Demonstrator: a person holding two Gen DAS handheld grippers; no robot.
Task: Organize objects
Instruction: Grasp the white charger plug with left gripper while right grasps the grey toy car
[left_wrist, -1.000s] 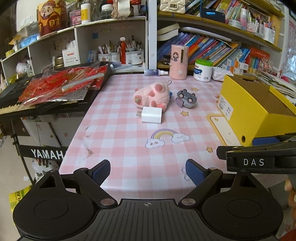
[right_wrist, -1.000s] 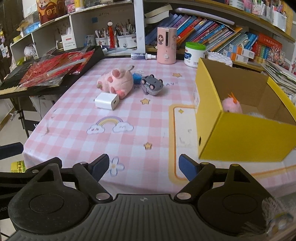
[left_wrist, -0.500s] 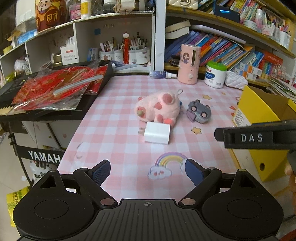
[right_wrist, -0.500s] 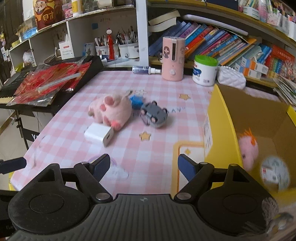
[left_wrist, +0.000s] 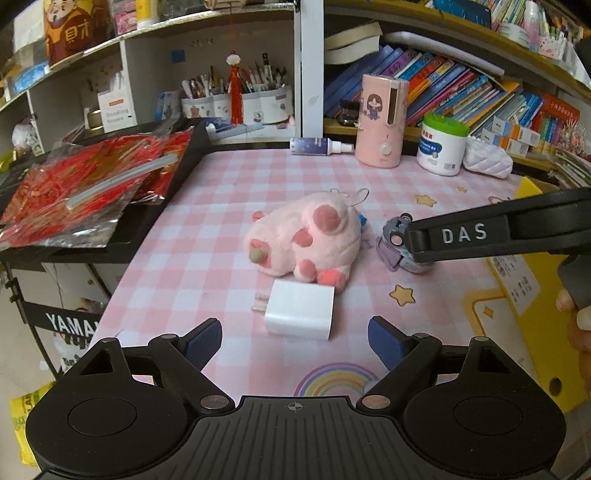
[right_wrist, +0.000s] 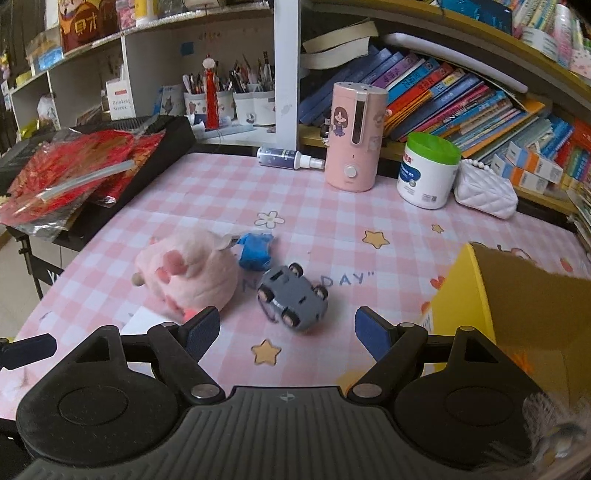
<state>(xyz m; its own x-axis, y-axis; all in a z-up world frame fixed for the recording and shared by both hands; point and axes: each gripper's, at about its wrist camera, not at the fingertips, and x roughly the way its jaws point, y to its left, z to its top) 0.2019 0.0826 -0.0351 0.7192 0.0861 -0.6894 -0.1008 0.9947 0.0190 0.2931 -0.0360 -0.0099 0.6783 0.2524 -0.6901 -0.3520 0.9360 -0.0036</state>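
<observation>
Your left gripper (left_wrist: 295, 338) is spread wide and empty, just short of the white charger (left_wrist: 300, 309). Your right gripper (right_wrist: 287, 330) is equally wide and empty, near the grey toy car (right_wrist: 293, 299). Four things remain on the table: charger, car, pink plush (right_wrist: 188, 275) and a small blue toy (right_wrist: 255, 251). The yellow box (right_wrist: 461, 299) waits on the right, so most sorting looks undone.

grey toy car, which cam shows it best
The right wrist view: the grey toy car lies on its side in full sight, wheels showing. In the left wrist view the right gripper's finger hides most of the car.
</observation>
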